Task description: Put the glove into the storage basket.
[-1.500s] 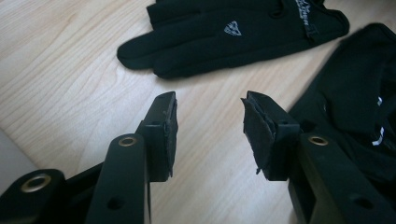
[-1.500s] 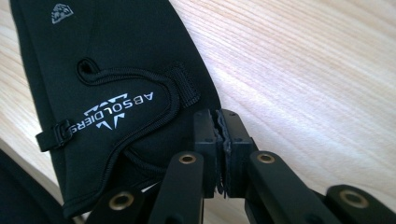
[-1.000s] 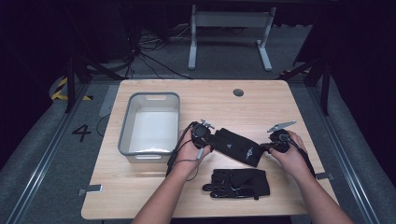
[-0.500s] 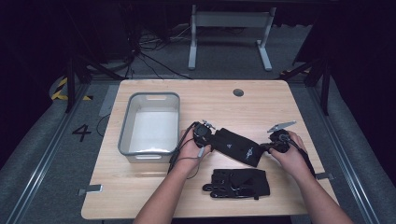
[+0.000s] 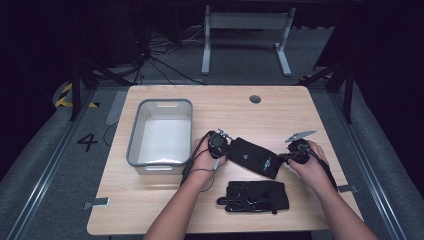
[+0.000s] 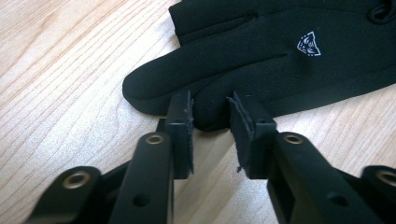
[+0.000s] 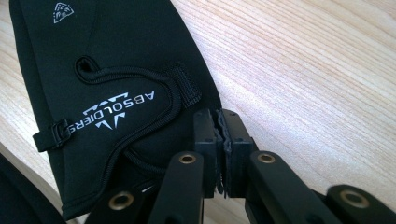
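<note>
1. Across the pale wooden table (image 5: 320, 105), the grain runs clean and bare toward the far edge, where a small dark round port (image 5: 255, 99) sits; beyond lie dark floor, loose cables and a grey stand's legs (image 5: 246, 40). A "4" (image 5: 87, 142) is marked on the floor at left.
2. Near the middle lies a black glove (image 5: 252, 156), flat and slanted, its fingers toward the left gripper (image 5: 220, 145) and its cuff toward the right gripper (image 5: 295, 152).
3. Left gripper's jaws have just been closing; in the left gripper view they stand partly apart with 1 glove fingertip (image 6: 210, 109) between them, and whether the pads (image 6: 183, 116) press on it cannot be told.
4. Right gripper's jaws are pressed together on the cuff's edge (image 7: 205, 100), seen in the right gripper view.
5. A second black glove (image 5: 255, 196) lies flat near the table's near edge, between the forearms; its details are too dark to make out.
6. A grey bin (image 5: 137, 150) stands at left, just beside the left hand (image 5: 205, 161). Forearms are cut off at the bottom of the high view.
7. Open tabletop spreads behind the glove and at the right corner.
</note>
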